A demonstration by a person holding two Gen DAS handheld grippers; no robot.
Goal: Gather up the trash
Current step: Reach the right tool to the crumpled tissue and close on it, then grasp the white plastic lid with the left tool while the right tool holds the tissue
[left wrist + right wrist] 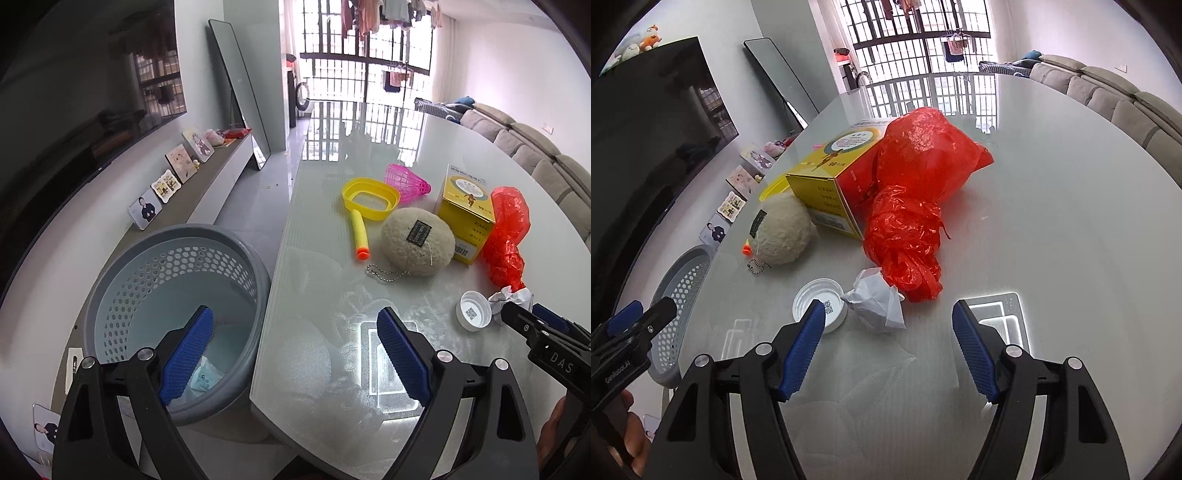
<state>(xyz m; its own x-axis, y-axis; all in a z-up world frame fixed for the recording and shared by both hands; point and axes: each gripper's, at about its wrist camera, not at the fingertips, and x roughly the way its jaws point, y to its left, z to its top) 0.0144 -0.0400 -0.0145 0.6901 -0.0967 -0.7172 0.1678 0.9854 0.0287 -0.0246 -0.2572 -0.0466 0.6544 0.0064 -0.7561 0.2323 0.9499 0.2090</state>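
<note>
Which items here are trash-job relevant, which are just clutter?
Job:
- bin
- paper wad
- white cap
- red bag
- yellow box, probably
- right gripper, open near the wad

Lying about, likely:
- plush ball
- yellow scoop
- foam dart
- pink shuttlecock
</note>
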